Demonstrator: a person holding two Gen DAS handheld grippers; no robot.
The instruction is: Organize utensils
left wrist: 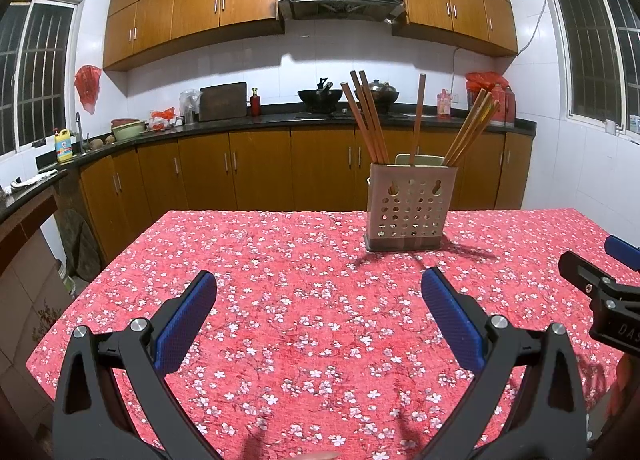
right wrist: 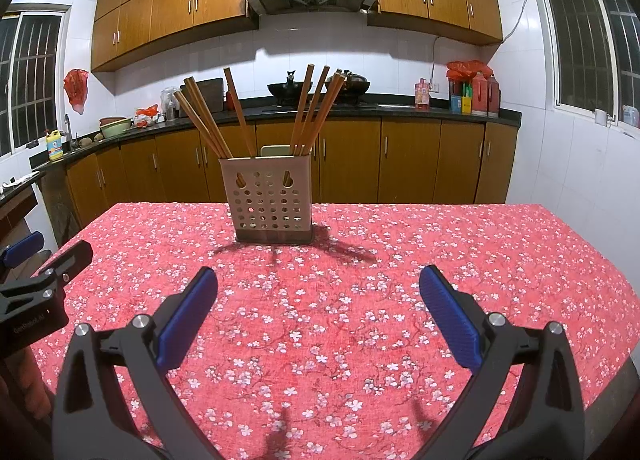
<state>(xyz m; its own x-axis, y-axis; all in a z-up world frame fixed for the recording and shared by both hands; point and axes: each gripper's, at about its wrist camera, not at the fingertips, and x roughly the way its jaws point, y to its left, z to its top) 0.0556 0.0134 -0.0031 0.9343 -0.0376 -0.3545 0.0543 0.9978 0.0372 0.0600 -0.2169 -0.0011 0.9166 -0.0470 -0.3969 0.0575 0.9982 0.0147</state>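
A beige perforated utensil holder [left wrist: 408, 206] [right wrist: 269, 196] stands upright on the far half of the table. Several brown wooden chopsticks [left wrist: 368, 120] [right wrist: 316, 108] lean out of it in different directions. My left gripper [left wrist: 320, 288] hovers over the tablecloth, open and holding nothing, with the holder ahead and to its right. My right gripper [right wrist: 318, 284] is likewise open and holding nothing, with the holder ahead and to its left. Each gripper shows at the edge of the other's view.
The table wears a red cloth with white blossoms [left wrist: 304, 300] [right wrist: 400, 260]. Behind it runs a kitchen counter [left wrist: 240, 126] with a wok [left wrist: 319, 98], bottles and bowls, under wooden cabinets. Barred windows flank both sides.
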